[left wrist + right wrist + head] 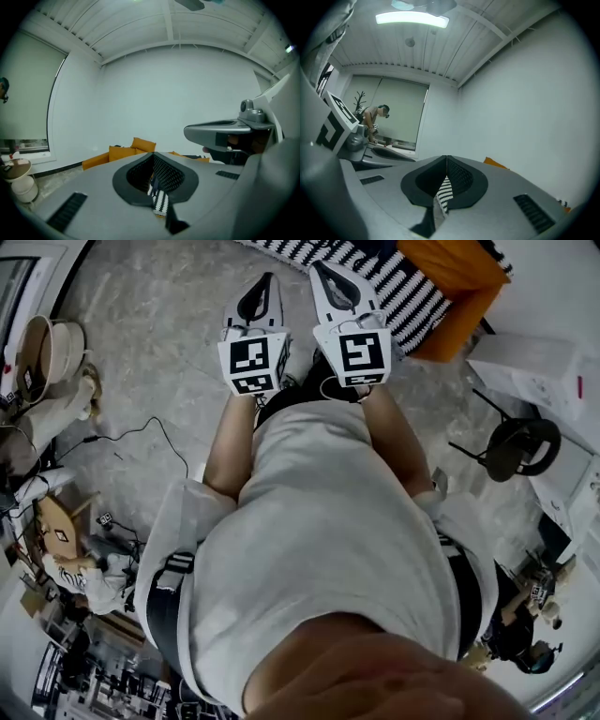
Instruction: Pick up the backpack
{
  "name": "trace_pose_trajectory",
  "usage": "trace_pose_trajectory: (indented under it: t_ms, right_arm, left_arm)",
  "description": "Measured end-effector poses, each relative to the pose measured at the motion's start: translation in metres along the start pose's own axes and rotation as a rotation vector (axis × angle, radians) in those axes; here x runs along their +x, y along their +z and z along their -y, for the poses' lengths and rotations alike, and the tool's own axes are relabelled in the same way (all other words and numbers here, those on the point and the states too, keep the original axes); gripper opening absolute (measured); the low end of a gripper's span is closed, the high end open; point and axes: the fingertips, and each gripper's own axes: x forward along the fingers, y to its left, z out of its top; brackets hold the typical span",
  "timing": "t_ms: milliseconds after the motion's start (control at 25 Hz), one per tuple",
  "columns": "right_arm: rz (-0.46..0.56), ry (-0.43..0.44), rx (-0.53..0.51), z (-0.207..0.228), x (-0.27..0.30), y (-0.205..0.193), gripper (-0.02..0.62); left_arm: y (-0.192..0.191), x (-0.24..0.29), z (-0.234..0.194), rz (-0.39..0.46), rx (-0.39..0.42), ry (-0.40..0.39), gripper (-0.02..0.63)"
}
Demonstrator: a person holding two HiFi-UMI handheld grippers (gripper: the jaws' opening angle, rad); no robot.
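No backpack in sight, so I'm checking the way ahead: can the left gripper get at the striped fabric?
Probably yes: the left gripper, jaws shut, points at the striped fabric with only bare floor between them, though it must open first.

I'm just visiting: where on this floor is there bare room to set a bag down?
Bare floor lies between the round stool and the left gripper, past the black cable. A smaller patch sits between the orange sofa and the black chair. The lower left corner is crowded with clutter.
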Motion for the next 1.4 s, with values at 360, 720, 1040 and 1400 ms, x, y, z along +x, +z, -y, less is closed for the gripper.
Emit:
trace_pose_trajectory:
  t_ms: [360, 720, 1040, 1400]
  right_arm:
    - [-0.011, -0.041, 0.025, 0.036, 0.027, -0.011, 0.038]
    - [-0.029, -0.086, 0.07, 0.117, 0.093, -0.026, 0.038]
    - [-0.098, -0.161, 0.147, 0.226, 0.136, -0.073, 0.038]
    - [-0.198, -0.281, 0.215, 0.322, 0.131, -0.131, 0.038]
  left_arm:
    - [0.003, 0.048, -0.009, -0.023, 0.004, -0.045, 0.012]
    - [0.014, 0.155, -0.002, -0.077, 0.039, -0.126, 0.012]
    - [0.004, 0.278, 0.022, -0.172, 0.029, -0.188, 0.012]
    - [-0.017, 0.361, 0.064, -0.268, 0.07, -0.28, 0.012]
